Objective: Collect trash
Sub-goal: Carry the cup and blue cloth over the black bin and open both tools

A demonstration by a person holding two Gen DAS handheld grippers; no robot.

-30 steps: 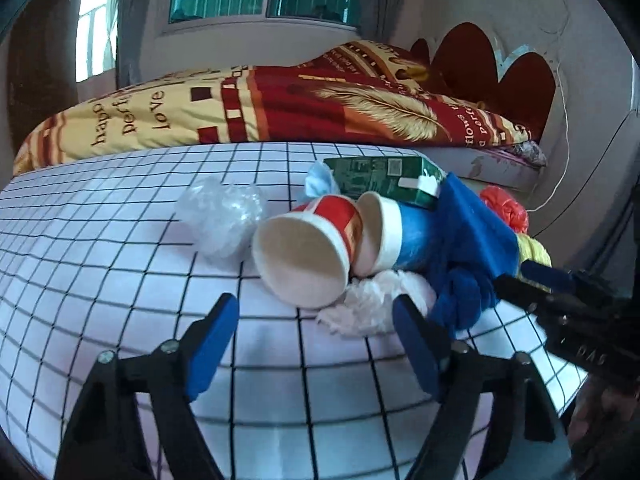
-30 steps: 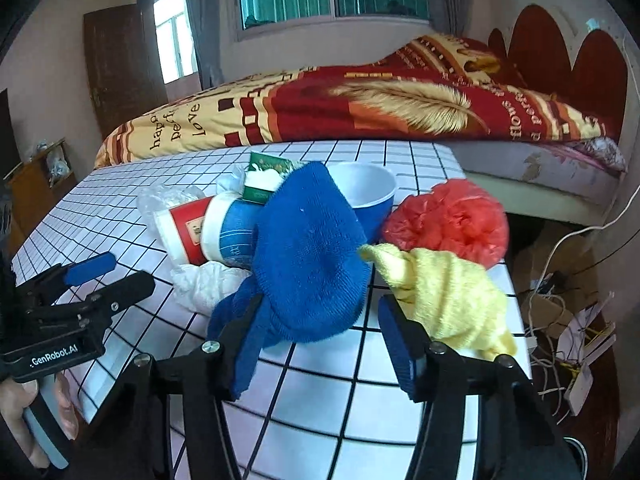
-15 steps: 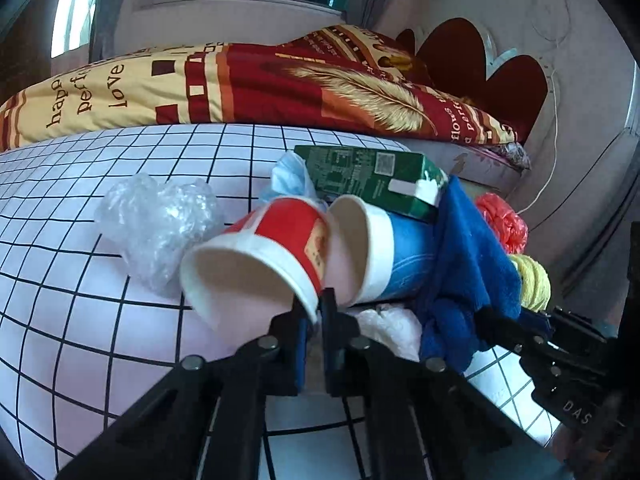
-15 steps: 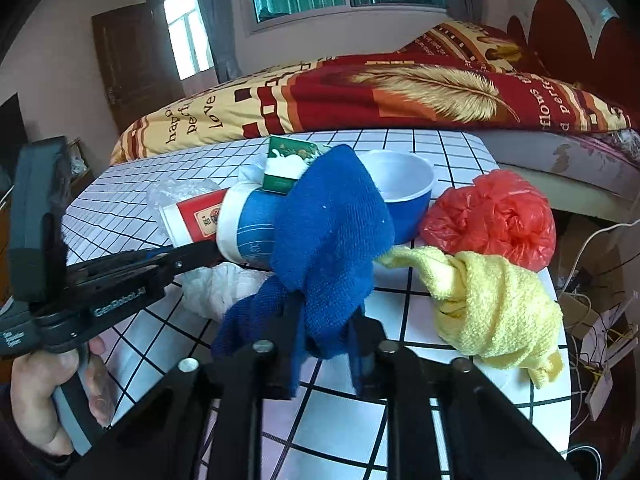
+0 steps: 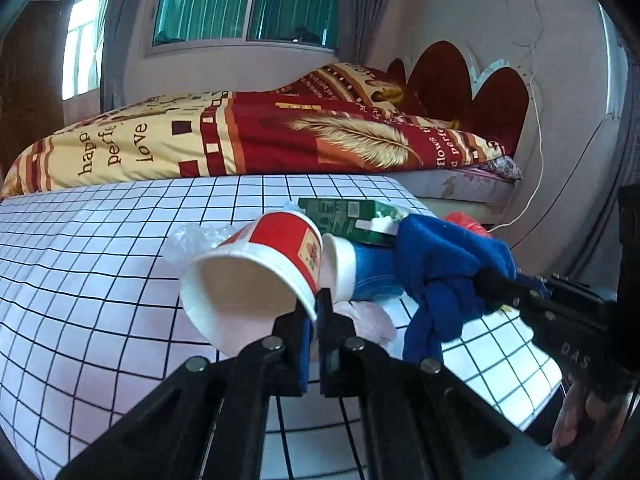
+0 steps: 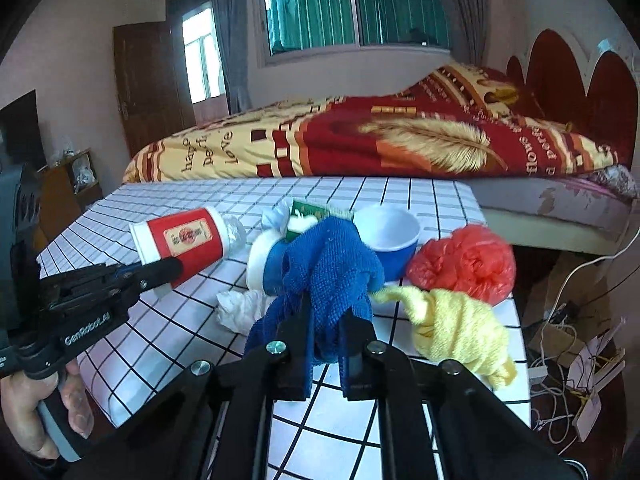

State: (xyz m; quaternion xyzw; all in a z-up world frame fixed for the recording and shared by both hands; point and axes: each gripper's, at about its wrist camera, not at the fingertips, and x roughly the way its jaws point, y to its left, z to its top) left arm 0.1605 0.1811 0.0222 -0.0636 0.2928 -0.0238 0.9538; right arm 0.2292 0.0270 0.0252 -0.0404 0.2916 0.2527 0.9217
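Both fingers now clamped: left gripper pinching red cup rim, right gripper bunching blue cloth; both lifting off desk. Two items secured.

Checked tabletop wide open from 8 to 11 o'clock of the pile, plus a bare strip at 6 o'clock toward the near edge. Pile packed tight: blue cup, green carton, blue bowl, red bag, yellow cloth block 12 to 4 o'clock. Bed closes off 12 o'clock behind the table
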